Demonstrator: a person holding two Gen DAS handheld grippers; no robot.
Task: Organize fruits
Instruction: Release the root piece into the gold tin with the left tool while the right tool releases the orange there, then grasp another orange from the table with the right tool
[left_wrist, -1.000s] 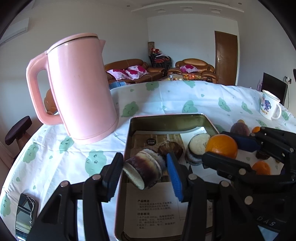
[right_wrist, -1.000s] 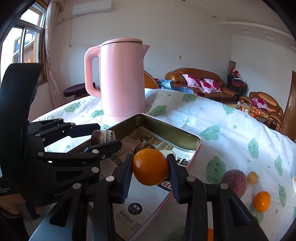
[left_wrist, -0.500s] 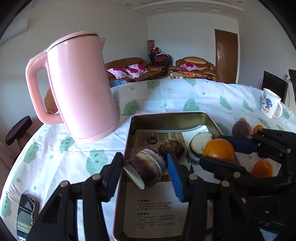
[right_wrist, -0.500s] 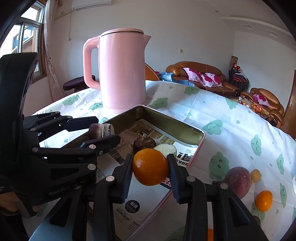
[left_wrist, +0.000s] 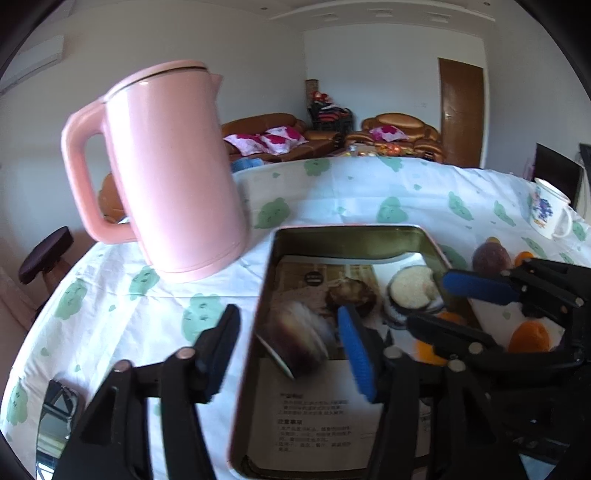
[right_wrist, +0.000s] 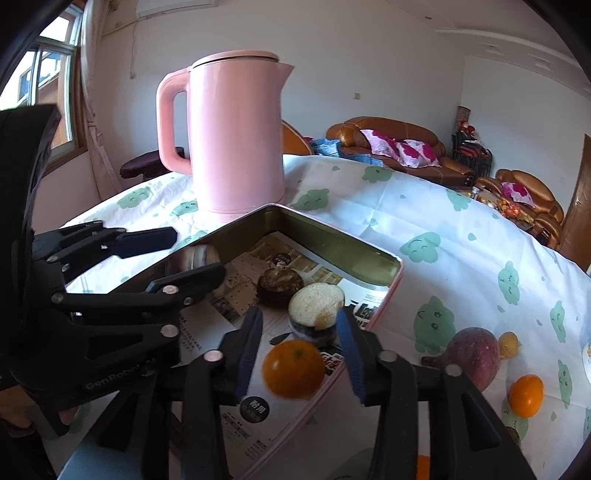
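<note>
Fruit was leaving both tools at once. At the left, the left gripper (left_wrist: 288, 347) had just been opening, its jaws apart, and the purple cut fruit (left_wrist: 299, 339) between them looked blurred (falling or tipping, I think) over the tin tray (left_wrist: 347, 236). It could land on the near rim or roll cut face down, since nothing steadied it. Further right, the right gripper (right_wrist: 299, 354) had also just been opening; the orange (right_wrist: 293, 368) sat clear of both pads above the tray's near right edge, so it might bounce out onto the tablecloth (right_wrist: 461, 229). Inside the paper-lined tray lay a dark round fruit (right_wrist: 280, 284) and a halved fruit (right_wrist: 316, 310), pale face up. Outside it, at the right, waited a purple fruit (right_wrist: 471, 356) and a second orange (right_wrist: 526, 395).
</note>
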